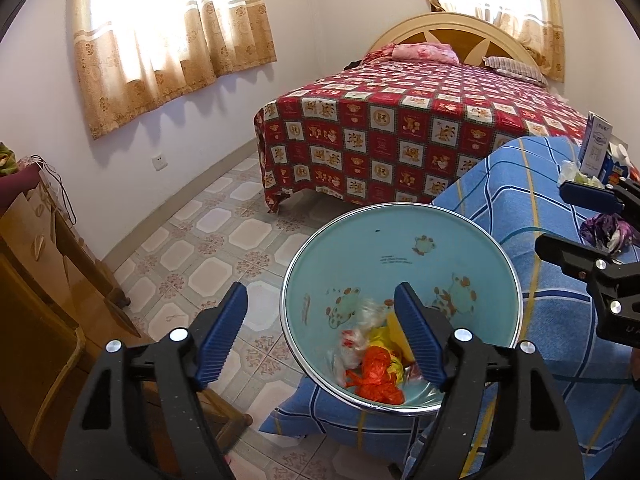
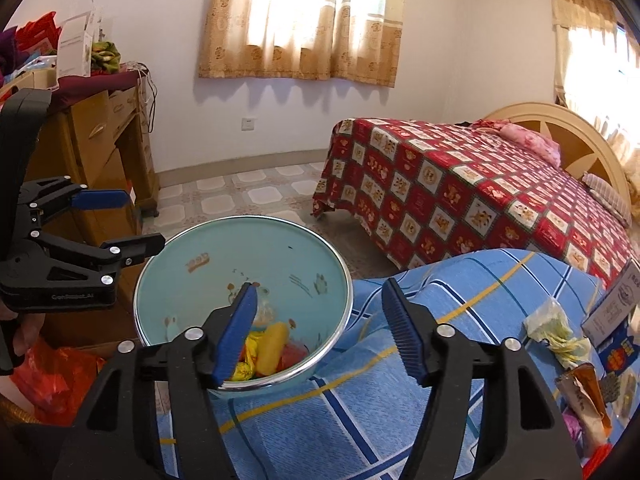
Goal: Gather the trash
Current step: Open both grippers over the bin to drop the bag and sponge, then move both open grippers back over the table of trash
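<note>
On the blue plaid cloth (image 2: 460, 320) covering what looks like a table, the biggest thing is the light blue bin (image 1: 400, 240), sitting at the cloth's edge with a small heap of crumpled wrappers (image 1: 376, 376) at the bottom. The rest of the trash sits over on the right side of the cloth: a blue-and-white carton (image 2: 612, 320), then a brown snack packet (image 2: 588, 400), then a wadded pale tissue (image 2: 554, 330). I'd guess all of it weighs next to nothing; the carton is stiff enough to pinch across its narrow sides, the packet is probably slick foil so grab a crinkled edge, and the tissue just squishes, so bite the middle. Left tongs (image 1: 320, 336) hang over the bin's near rim, spread wide, holding nothing. Right tongs (image 2: 320, 336) are equally wide and empty, straddling the bin's rim and the cloth.
</note>
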